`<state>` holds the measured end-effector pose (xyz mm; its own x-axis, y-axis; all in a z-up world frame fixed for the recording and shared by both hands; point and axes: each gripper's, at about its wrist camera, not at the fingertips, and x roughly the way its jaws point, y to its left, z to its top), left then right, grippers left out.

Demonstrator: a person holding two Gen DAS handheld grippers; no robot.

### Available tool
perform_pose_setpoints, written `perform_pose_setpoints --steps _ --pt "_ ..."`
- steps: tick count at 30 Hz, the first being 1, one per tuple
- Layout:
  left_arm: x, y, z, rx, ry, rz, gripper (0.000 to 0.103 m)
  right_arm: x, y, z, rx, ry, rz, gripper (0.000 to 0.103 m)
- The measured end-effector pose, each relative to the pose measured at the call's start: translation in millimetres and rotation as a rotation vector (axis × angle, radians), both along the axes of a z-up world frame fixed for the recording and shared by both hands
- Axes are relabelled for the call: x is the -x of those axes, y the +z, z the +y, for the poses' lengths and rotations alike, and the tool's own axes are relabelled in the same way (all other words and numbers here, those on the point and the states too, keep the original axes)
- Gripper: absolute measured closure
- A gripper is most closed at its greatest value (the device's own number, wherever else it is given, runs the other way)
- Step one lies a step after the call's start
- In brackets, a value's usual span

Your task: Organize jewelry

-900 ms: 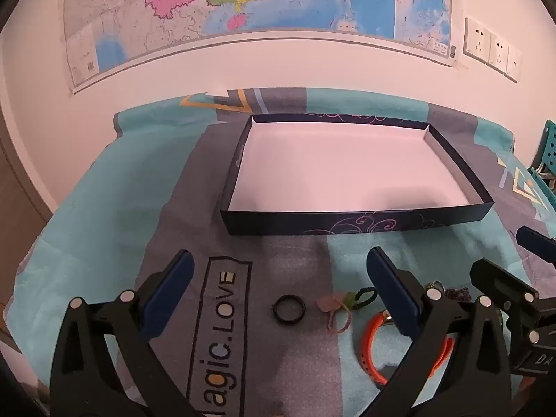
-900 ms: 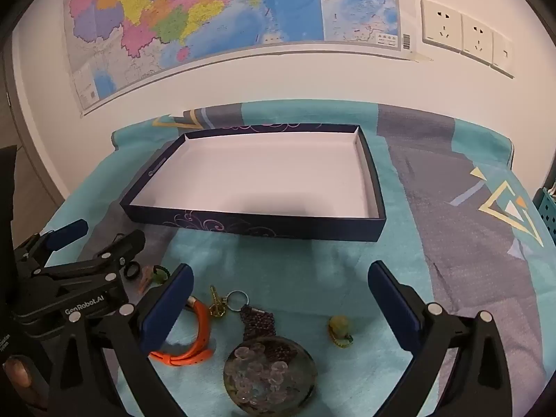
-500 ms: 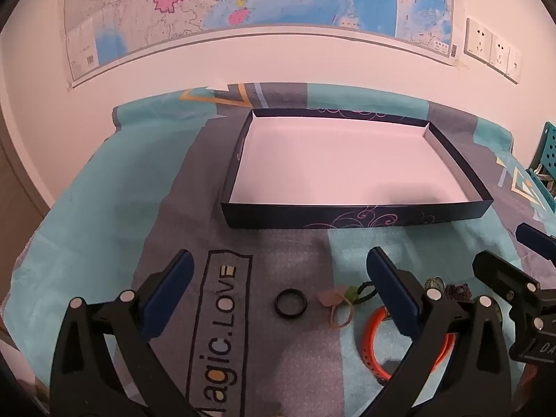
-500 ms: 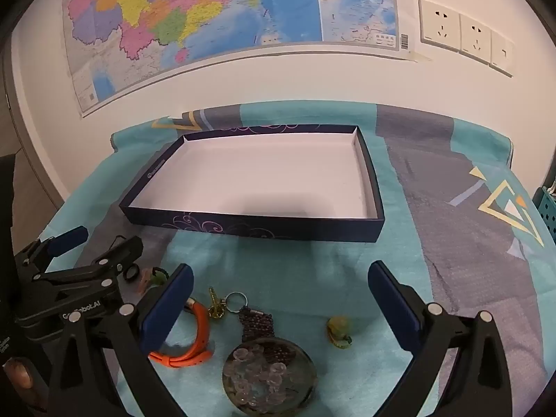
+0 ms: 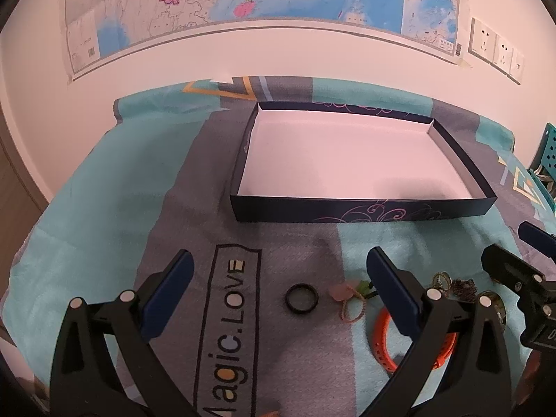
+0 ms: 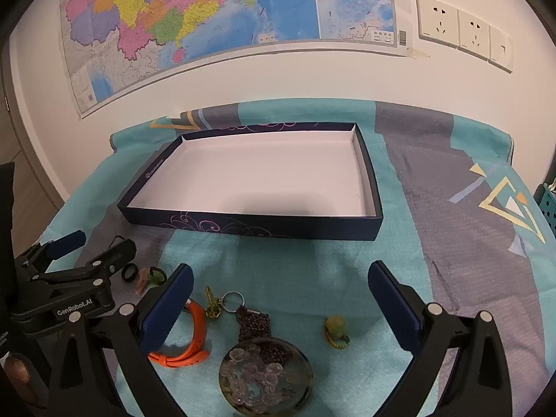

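A shallow dark blue box with a white inside lies on the cloth, nothing in it. In the left wrist view my left gripper stands open above a black ring, with a pink and green ring and an orange bracelet to its right. In the right wrist view my right gripper is open over a key ring, a dark bead piece, a round glass dish of beads and a yellow-green ring. The orange bracelet lies at its left finger.
A teal and grey patterned cloth covers the table. A map and wall sockets are on the wall behind. A teal perforated basket stands at the right edge. The left gripper's body shows at the left.
Both views have tipped slightly, so the box and jewelry sit a little lower in the picture. Nothing on the cloth has moved, and both grippers stay open.
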<state>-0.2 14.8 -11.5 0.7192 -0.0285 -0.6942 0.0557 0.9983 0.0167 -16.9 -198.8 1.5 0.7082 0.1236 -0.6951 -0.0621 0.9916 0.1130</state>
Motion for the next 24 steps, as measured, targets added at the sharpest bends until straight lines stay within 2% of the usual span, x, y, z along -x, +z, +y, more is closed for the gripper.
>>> perform_pose_setpoints --steps 24 --pt "0.4 3.5 -1.2 -0.006 -0.004 -0.003 0.005 0.5 -3.1 1.2 -0.014 0.001 0.005 0.006"
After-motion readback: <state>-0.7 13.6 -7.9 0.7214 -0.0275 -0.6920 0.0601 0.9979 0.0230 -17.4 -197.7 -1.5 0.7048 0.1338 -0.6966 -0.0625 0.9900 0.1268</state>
